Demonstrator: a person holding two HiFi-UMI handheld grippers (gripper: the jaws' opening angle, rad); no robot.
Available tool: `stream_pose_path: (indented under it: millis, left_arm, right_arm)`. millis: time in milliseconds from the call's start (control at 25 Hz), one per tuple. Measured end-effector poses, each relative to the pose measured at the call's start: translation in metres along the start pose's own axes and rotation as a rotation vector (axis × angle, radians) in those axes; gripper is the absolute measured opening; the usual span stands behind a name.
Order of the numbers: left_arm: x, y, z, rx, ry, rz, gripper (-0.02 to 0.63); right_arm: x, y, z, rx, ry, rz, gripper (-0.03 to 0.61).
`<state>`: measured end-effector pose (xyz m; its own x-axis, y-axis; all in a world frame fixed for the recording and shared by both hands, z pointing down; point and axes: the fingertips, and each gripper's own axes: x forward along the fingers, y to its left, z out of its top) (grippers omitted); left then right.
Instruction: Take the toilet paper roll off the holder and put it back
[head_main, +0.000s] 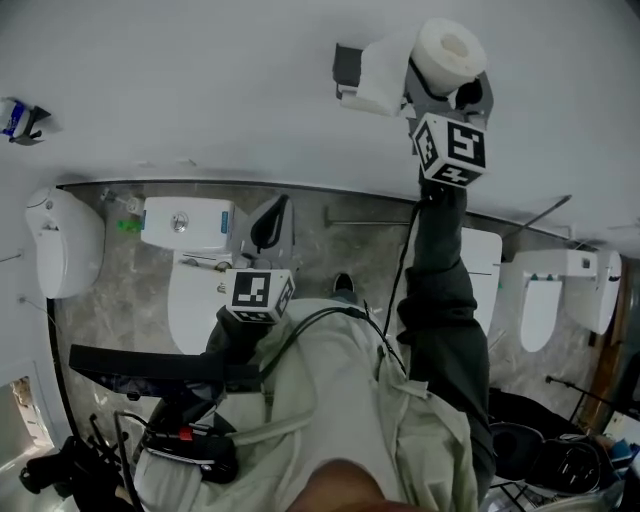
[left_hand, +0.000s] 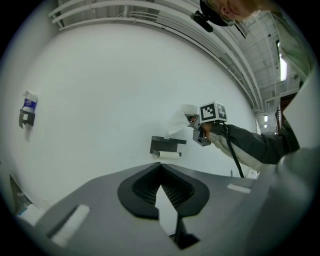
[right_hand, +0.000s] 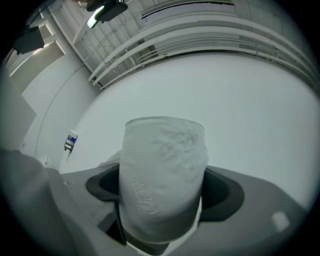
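My right gripper is raised against the white wall and is shut on the white toilet paper roll. A loose tail of paper hangs from the roll toward the grey wall holder, just left of it. In the right gripper view the roll stands upright between the jaws and fills the middle. My left gripper is held low near the person's body, shut with nothing in it. Its view shows the holder on the wall and, up and to the right of it, the right gripper with the roll.
A toilet with a white tank stands below left. A white fixture is at the far left and another toilet at the right. A small blue-and-white item hangs on the wall. Black gear lies at bottom left.
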<state>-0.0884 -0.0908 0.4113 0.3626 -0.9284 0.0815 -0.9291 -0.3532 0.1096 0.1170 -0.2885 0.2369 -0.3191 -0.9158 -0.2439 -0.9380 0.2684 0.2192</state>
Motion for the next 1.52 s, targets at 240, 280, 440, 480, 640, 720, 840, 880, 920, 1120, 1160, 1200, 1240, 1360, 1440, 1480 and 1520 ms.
stream_pose_path:
  millis: [240, 280, 440, 480, 640, 720, 840, 880, 920, 1120, 1160, 1200, 1240, 1360, 1440, 1480, 1520]
  left_arm:
    - [-0.008, 0.012, 0.001, 0.005, -0.011, 0.059, 0.006]
    - [-0.012, 0.013, 0.003, 0.006, -0.014, 0.065, 0.006]
    - [-0.017, 0.019, 0.007, 0.008, -0.018, 0.087, 0.006]
    - [-0.015, 0.021, 0.007, 0.008, -0.016, 0.091, 0.006]
    - [-0.006, 0.023, 0.003, 0.01, -0.008, 0.096, 0.006]
    - [-0.003, 0.023, 0.002, 0.009, -0.005, 0.095, 0.006]
    - [0.001, 0.022, 0.001, 0.01, -0.002, 0.086, 0.006]
    - [0.002, 0.022, 0.002, 0.01, -0.002, 0.083, 0.007]
    - [0.003, 0.021, 0.002, 0.009, -0.003, 0.08, 0.006]
    - [0.01, 0.015, 0.003, 0.001, -0.004, 0.053, 0.006]
    - [0.012, 0.014, 0.003, -0.002, -0.004, 0.045, 0.006]
    - [0.015, 0.013, 0.003, -0.004, -0.004, 0.038, 0.006]
    - [0.017, 0.011, 0.003, -0.006, -0.005, 0.029, 0.006]
    - [0.022, 0.005, 0.007, -0.013, -0.015, 0.001, 0.006]
    - [0.025, -0.001, 0.01, -0.012, -0.023, -0.022, 0.006]
    - [0.027, -0.005, 0.011, -0.007, -0.025, -0.036, 0.006]
    - [0.029, -0.009, 0.012, 0.001, -0.025, -0.05, 0.006]
  right_arm:
    - [0.038, 0.0, -0.033, -0.018, 0.04, -0.002, 0.446]
    - [0.04, 0.0, -0.039, -0.018, 0.059, -0.001, 0.446]
    - [0.05, 0.008, -0.067, -0.011, 0.118, 0.011, 0.446]
    - [0.054, 0.008, -0.072, -0.007, 0.114, 0.011, 0.446]
    - [0.058, 0.005, -0.083, 0.034, 0.088, 0.006, 0.446]
    - [0.052, 0.004, -0.094, 0.054, 0.104, 0.003, 0.446]
    - [0.043, 0.005, -0.116, 0.094, 0.159, 0.014, 0.446]
    - [0.041, 0.006, -0.12, 0.12, 0.171, 0.021, 0.448]
    - [0.039, 0.007, -0.121, 0.136, 0.176, 0.029, 0.448]
    - [0.01, 0.01, -0.107, 0.128, 0.154, 0.025, 0.448]
    - [0.0, 0.008, -0.102, 0.146, 0.139, 0.013, 0.448]
    - [-0.01, 0.006, -0.098, 0.165, 0.126, 0.004, 0.448]
    - [-0.02, 0.006, -0.094, 0.18, 0.116, 0.0, 0.448]
    - [-0.058, 0.016, -0.078, 0.187, 0.097, 0.007, 0.448]
    - [-0.085, 0.027, -0.068, 0.189, 0.083, 0.015, 0.448]
    - [-0.098, 0.034, -0.066, 0.191, 0.079, 0.018, 0.447]
    - [-0.11, 0.04, -0.065, 0.19, 0.081, 0.021, 0.446]
